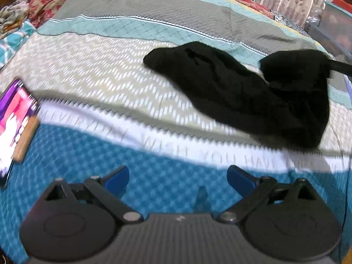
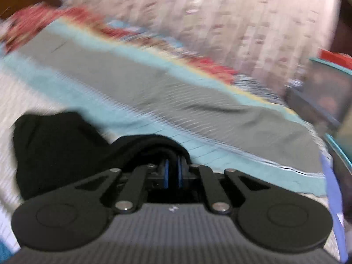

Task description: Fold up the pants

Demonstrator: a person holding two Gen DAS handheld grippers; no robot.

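The black pants (image 1: 253,92) lie bunched up on the striped bed cover (image 1: 99,70), and folds hide their shape. The right gripper (image 2: 172,173) pinches a bit of them, in a blurry picture. The left gripper (image 1: 178,178) is wide open, holding nothing, and a lit phone (image 1: 15,118) is cut off at the edge.

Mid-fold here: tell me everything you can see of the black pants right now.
The black pants are soft, dark fabric, crumpled in a bent heap on the patterned bedspread, not yet folded flat. One end reaches toward the bed's middle; the other bunches up at the right. The right gripper is shut on a fold there. The left gripper is open, apart from them.
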